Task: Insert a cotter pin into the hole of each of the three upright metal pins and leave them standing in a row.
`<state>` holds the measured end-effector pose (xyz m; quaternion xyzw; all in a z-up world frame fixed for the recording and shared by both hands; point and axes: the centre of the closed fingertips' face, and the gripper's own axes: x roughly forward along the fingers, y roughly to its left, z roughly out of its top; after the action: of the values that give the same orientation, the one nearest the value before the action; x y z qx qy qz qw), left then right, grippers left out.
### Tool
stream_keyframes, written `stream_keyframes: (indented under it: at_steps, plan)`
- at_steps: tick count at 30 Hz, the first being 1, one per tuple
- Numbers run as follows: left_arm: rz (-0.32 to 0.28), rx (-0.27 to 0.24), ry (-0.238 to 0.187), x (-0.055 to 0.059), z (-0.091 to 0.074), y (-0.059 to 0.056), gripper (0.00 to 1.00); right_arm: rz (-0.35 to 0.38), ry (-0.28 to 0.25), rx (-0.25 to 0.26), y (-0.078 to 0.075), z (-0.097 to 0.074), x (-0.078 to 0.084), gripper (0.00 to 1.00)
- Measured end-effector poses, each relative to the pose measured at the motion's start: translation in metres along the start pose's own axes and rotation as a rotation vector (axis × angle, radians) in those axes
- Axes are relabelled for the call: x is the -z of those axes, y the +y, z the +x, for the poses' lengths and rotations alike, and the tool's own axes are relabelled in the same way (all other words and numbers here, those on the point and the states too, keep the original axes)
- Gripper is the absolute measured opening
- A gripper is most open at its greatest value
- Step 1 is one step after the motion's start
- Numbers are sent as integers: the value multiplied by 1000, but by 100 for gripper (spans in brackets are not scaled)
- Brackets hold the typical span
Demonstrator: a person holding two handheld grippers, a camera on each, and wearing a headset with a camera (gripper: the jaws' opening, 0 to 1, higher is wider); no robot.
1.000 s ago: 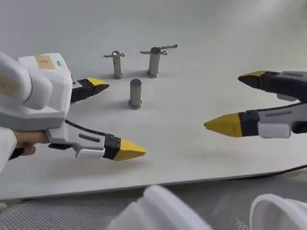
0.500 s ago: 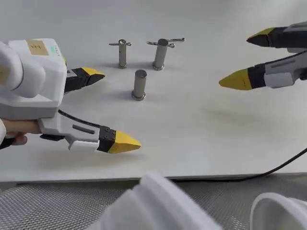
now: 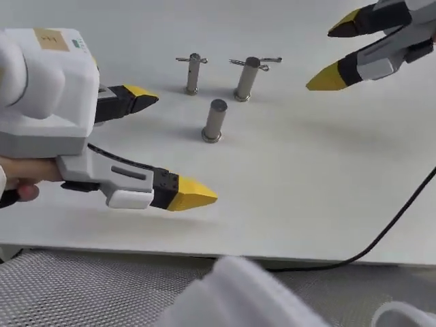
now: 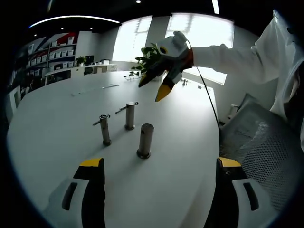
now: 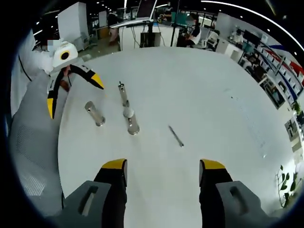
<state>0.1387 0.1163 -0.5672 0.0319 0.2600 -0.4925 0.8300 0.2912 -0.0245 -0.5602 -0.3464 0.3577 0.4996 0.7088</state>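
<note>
Table (image 3: 306, 177): back-left pin (image 3: 193, 75) and back-right pin (image 3: 247, 80) stand side by side, with first cotter pin (image 3: 193, 60) and second cotter pin (image 3: 262, 62) across their tops. Front pin (image 3: 215, 121) stands nearer, before the gap between them. Loose cotter pin (image 5: 175, 136) lies flat beyond the back pair. Left gripper (image 3: 180, 150) is left of the front pin; right gripper (image 3: 320, 59) is right of the back pair.

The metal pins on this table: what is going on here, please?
A person holds the left hand-held gripper and the right hand-held gripper, both open and empty, above the table. Three metal pins stand upright: the rear left pin and the rear right pin carry cotter pins, the front pin has none. A thin loose piece, probably the last cotter pin, lies apart.
</note>
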Motion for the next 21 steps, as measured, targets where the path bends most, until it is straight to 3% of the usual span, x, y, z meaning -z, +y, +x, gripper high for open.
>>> stream_keyframes:
  at_steps: [2, 10, 15, 21]
  plan:
    - [9, -1, 4, 1, -2, -1, 97, -20, 38, -21, -2, 7, 2, 52]
    - [1, -10, -3, 1, -5, -2, 96, -40, 88, -63, -16, 37, -5, 46]
    - [-18, -14, -18, 0, -8, 1, 95, -104, 89, -73, -21, 50, -11, 31]
    - [-56, -23, -49, -2, -11, 7, 92, -120, 103, -88, -24, 63, -15, 24]
